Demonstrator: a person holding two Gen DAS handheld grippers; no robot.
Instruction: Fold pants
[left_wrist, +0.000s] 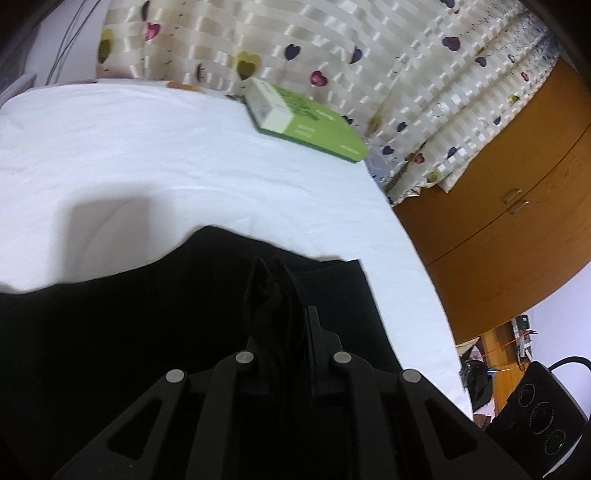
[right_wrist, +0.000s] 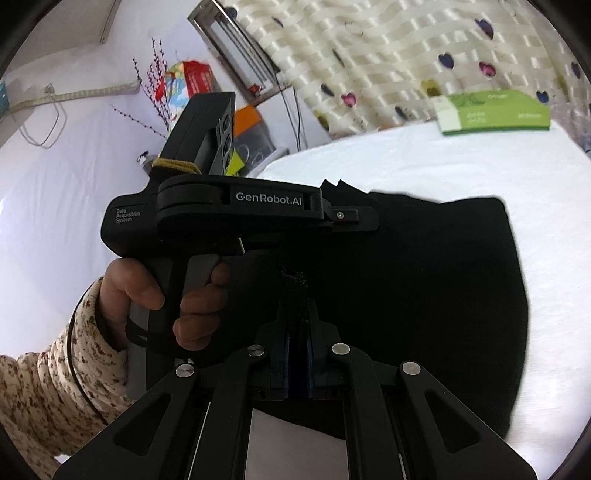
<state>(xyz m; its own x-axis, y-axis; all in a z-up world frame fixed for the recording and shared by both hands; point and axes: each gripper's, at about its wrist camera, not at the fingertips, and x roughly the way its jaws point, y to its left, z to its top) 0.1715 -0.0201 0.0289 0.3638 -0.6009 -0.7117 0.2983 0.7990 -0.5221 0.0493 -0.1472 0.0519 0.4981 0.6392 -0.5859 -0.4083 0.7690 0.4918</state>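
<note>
The right tool (right_wrist: 295, 314) pinches black cloth; the left tool (left_wrist: 280, 295) is clamped on a bunch of the pants (left_wrist: 147, 314) too. The pants lie on the white bed (left_wrist: 166, 155), one edge lifted. The fold looks under way, not finished.

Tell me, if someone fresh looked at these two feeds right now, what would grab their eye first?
The black pants sprawled dark across the white bed sheet, with both grippers pinching bunched fabric: the left gripper and the right gripper. In the right wrist view, a hand grips the other tool's handle at the left. Next, the green box at the bed's far edge, against the heart-print curtain.
</note>
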